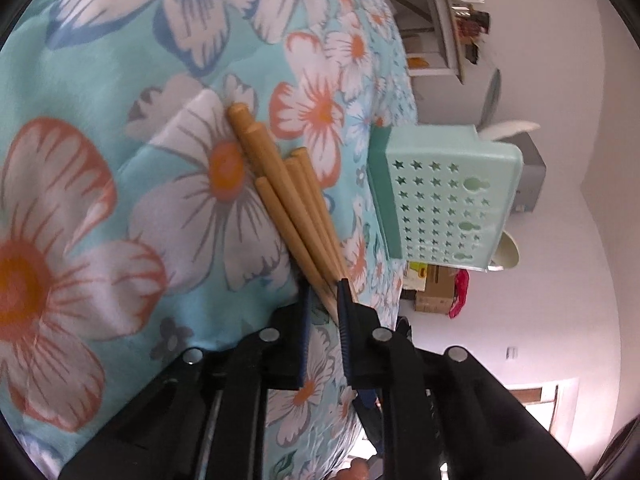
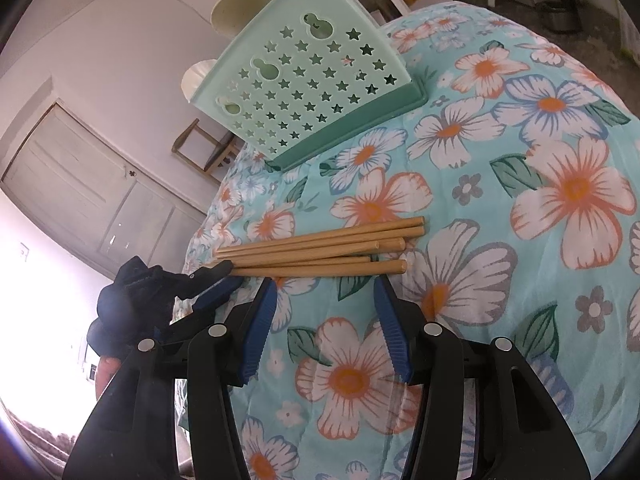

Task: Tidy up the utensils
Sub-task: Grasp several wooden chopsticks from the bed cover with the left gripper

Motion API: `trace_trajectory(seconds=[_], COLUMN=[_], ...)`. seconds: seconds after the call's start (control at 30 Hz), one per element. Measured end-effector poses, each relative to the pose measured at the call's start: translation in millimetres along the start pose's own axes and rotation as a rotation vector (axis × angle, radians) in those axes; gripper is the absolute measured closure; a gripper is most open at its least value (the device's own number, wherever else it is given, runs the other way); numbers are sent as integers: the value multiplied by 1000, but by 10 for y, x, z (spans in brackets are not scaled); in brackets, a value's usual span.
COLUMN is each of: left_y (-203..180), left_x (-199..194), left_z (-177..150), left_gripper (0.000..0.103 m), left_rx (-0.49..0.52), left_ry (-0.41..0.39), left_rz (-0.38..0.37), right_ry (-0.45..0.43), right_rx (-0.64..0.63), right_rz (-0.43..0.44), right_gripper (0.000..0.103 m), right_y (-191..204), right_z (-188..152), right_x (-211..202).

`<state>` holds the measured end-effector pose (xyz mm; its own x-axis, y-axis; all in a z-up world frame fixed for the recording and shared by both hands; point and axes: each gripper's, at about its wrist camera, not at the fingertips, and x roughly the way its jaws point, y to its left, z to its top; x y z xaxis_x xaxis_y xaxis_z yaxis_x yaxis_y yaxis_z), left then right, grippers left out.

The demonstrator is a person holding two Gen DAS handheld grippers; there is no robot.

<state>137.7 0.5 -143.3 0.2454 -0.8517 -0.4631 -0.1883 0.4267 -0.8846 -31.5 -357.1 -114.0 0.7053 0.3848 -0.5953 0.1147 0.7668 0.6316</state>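
Several wooden chopsticks (image 2: 320, 248) lie in a loose bundle on the flowered cloth, thick ends to the right in the right wrist view. My left gripper (image 1: 324, 286) is rolled on its side and pinches the thin tips of the chopsticks (image 1: 280, 184) between its blue pads. The right wrist view shows that left gripper (image 2: 218, 276) at the left end of the bundle. My right gripper (image 2: 324, 284) stands open just in front of the bundle's middle, with nothing between its fingers. A mint-green utensil holder (image 2: 308, 80) with star-shaped holes stands beyond the chopsticks, and the holder (image 1: 440, 200) also shows in the left wrist view.
The turquoise floral tablecloth (image 2: 520, 120) covers a rounded table whose edge drops off left of the chopsticks. Cream bowls (image 2: 244, 4) sit behind the holder. A wooden chair (image 2: 200, 148) and a door (image 2: 80, 184) stand past the table. A hand (image 2: 108, 368) shows at lower left.
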Motion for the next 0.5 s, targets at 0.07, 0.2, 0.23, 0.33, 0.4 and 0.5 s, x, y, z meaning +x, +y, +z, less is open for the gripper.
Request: trace_trajectory(seconds=[0.07,0.2,0.23,0.33,0.4,0.5], left_y=[5,22,9,-5,-17,-26], left_x=[-1,-1,-5,-31,-50,-132], left_z=[8,14,6,-5,-13,-35], left_gripper=[91,92,94,94,94,94], left_rx=[-32,-68,-62,-47,-41,-22], left_ry=[-11,-31,-37,-40,-28,-3], left_rz=[15,36,39,43,50,69], right_ry=[-2,-5,-5,-6,-6,-8], right_rx=[3,6,7,10,12,15], right_rz=[4,9,9,12,10,10], right_gripper=[54,54,54,54,54,54], right_y=[-9,-12,-9,-19,-9,-11], right_z=[-7,-20,-22,-28,-29,-27], right_x=[-13,-29,-28,-45,-45,-69])
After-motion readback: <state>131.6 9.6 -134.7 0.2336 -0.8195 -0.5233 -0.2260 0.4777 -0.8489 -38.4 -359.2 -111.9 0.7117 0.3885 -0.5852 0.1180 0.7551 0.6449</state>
